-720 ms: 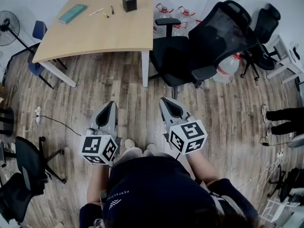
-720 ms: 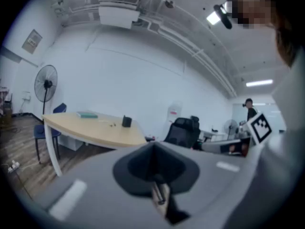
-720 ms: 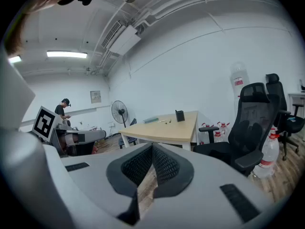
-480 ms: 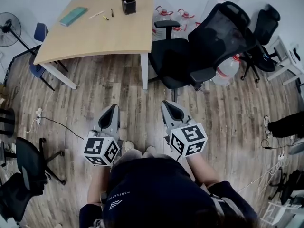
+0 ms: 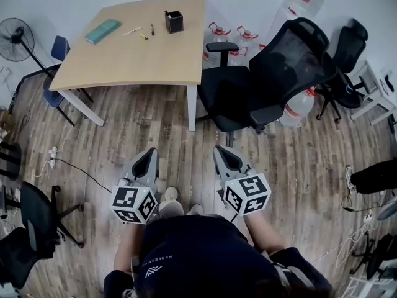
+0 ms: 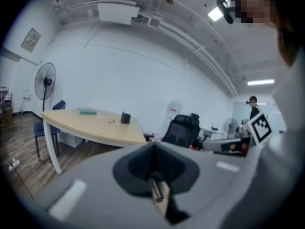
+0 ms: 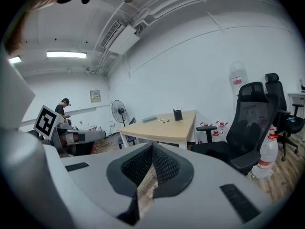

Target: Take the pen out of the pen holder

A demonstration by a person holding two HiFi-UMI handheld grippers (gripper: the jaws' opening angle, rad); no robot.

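Observation:
The black pen holder [image 5: 174, 21] stands on the far part of the wooden table [image 5: 155, 61], well ahead of me. Loose pens [image 5: 152, 29] lie on the tabletop to its left. My left gripper [image 5: 151, 152] and right gripper [image 5: 221, 149] are held side by side over the wood floor, far short of the table. Both are shut with nothing between their jaws. In the left gripper view the shut left gripper [image 6: 152, 146] points toward the pen holder [image 6: 125, 118]. The right gripper view shows the shut right gripper [image 7: 152, 146] below the distant pen holder [image 7: 177, 114].
A teal book [image 5: 103, 31] lies at the table's far left. Black office chairs [image 5: 273, 61] and water bottles [image 5: 229, 33] stand right of the table. A fan [image 5: 12, 39] and another chair [image 5: 37, 216] are at the left. A cable [image 5: 74, 163] crosses the floor.
The table sits slightly lower and further right in the head view, and both grippers sit a little lower. Both stay shut and empty. The legs at the right edge moved off.

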